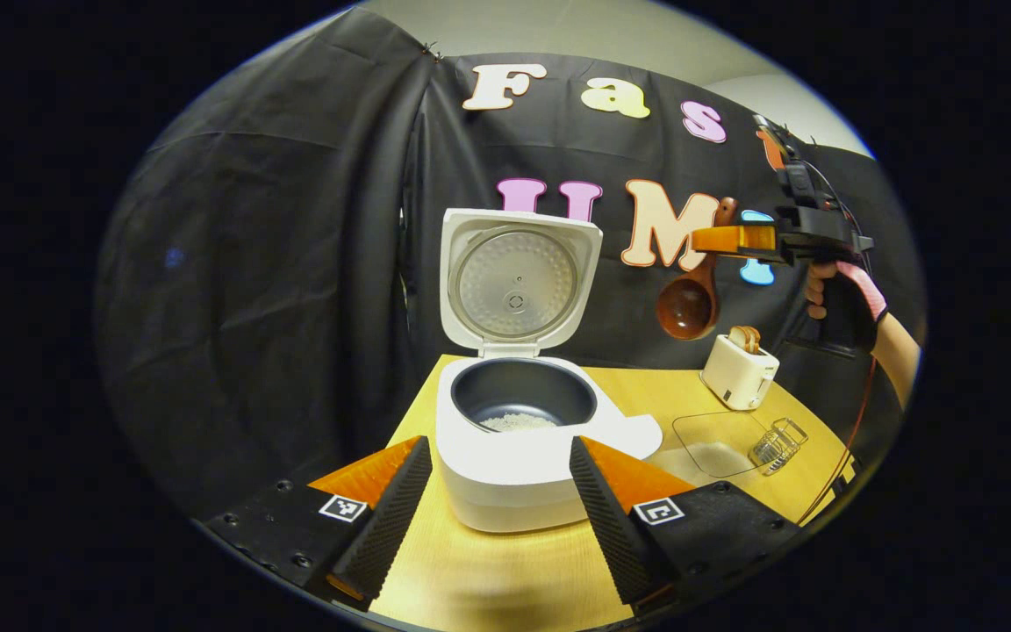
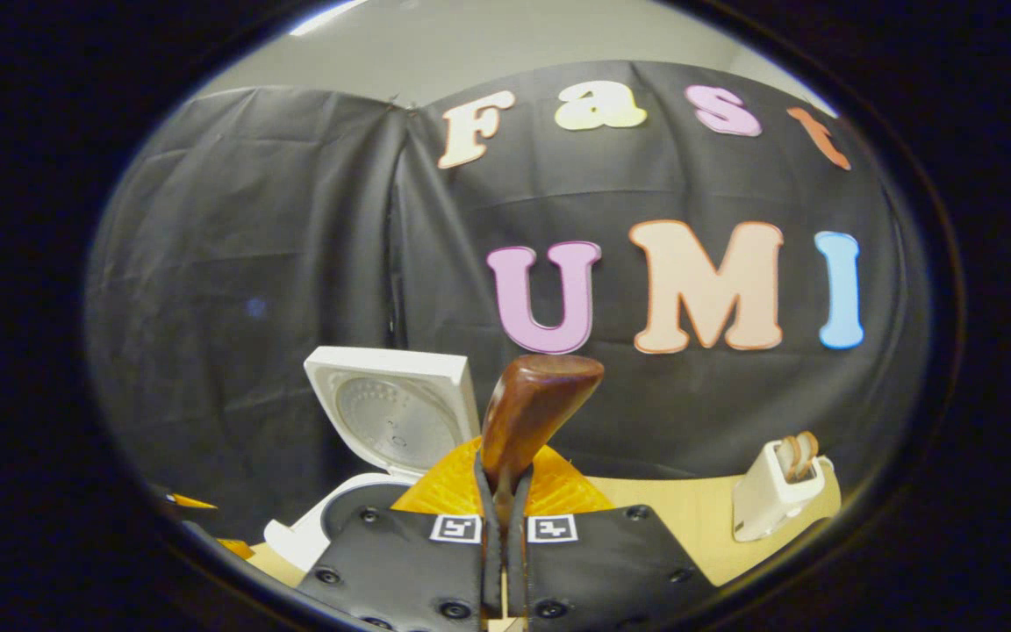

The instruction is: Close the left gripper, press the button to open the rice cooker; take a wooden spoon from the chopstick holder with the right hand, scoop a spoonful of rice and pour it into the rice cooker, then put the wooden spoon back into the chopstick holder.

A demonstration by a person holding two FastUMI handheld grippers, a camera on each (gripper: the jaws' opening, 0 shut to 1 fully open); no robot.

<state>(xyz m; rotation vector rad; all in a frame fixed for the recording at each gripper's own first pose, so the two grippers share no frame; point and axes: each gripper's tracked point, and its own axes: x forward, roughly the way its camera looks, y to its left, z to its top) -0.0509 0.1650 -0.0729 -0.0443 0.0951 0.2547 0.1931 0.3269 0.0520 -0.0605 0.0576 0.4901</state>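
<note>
The right gripper [image 2: 503, 491] pinches the handle of the wooden spoon [image 1: 690, 298] between fingers pressed nearly together, holding it high above the table [image 1: 505, 570], bowl hanging down, between the rice cooker [image 1: 523, 439] and the white chopstick holder [image 1: 738, 373]. That height and position suggest a carry back toward the holder, though the spoon's bowl faces away enough that any load in it cannot be judged. In the right gripper view, the handle's end rises just past the fingertips, with the cooker's raised lid [image 2: 396, 412] behind it at left. The left gripper [image 1: 497, 491] hangs low in front of the cooker, fingers spread and holding nothing, apparently idle now the lid stands open. A small heap of white rice [image 1: 519, 422] lies in the dark inner pot. The holder carries one light wooden utensil. Near it sit a clear tray [image 1: 716, 443] with a scatter of rice and a tipped glass cup [image 1: 777, 443].
</note>
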